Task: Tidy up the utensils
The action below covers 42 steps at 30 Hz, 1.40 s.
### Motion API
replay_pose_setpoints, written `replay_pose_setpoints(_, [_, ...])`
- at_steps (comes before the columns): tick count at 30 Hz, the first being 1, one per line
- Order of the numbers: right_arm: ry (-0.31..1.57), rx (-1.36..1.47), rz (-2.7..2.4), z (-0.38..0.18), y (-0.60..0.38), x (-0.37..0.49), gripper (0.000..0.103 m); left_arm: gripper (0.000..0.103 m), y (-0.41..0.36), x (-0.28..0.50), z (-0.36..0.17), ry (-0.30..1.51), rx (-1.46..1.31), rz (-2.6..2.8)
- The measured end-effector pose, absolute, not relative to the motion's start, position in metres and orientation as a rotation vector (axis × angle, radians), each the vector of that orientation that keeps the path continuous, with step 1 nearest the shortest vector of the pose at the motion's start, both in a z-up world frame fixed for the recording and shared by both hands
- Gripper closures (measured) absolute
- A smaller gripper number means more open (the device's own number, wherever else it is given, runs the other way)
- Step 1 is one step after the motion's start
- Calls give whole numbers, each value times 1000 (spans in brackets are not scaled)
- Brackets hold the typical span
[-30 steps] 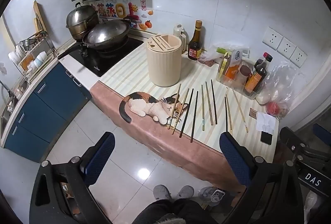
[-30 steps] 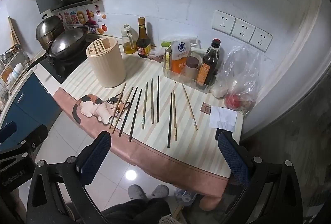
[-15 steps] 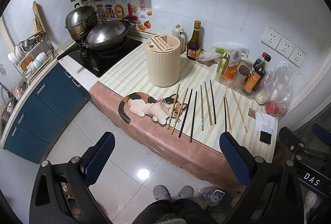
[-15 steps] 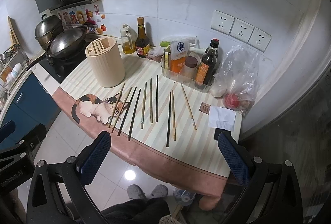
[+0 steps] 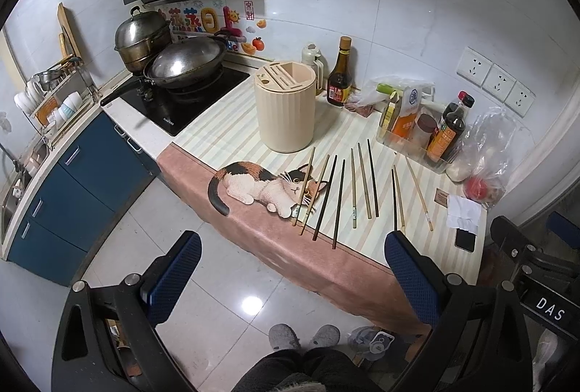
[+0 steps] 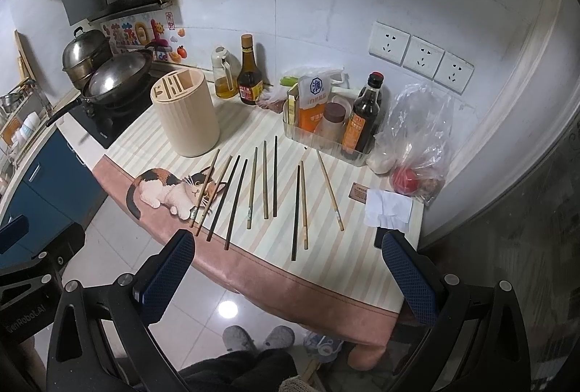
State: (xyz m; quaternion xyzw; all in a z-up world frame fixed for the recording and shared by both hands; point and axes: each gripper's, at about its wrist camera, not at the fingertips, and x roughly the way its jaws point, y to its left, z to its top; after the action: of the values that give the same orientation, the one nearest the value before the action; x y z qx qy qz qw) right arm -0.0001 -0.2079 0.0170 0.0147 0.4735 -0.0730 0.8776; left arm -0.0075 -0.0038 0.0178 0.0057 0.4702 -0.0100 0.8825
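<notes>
Several chopsticks (image 5: pixel 353 187) (image 6: pixel 266 180), dark and light wood, lie side by side on the striped counter mat. Behind them stands a beige cylindrical utensil holder (image 5: pixel 284 111) (image 6: pixel 186 115) with slots in its top. My left gripper (image 5: pixel 293 279) hangs open over the floor, short of the counter's front edge. My right gripper (image 6: pixel 286 276) is open too, at the front edge below the chopsticks. Neither holds anything.
A clear bin of sauce bottles (image 6: pixel 333 124), a plastic bag (image 6: pixel 417 138) and a paper slip (image 6: pixel 388 209) sit at the right. A wok (image 5: pixel 186 64) and pot (image 5: pixel 141 38) are on the stove at the left. The person's slippered feet (image 5: pixel 304 336) stand below.
Both views have drifted slightly closer to the counter. Nothing on the counter has moved and both grippers stay open.
</notes>
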Motion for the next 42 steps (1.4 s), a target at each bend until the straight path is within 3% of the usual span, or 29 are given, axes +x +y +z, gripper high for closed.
replay_pose_setpoints(42, [956, 30, -159, 26, -204, -5, 0, 0, -15, 8, 33, 963, 21, -28])
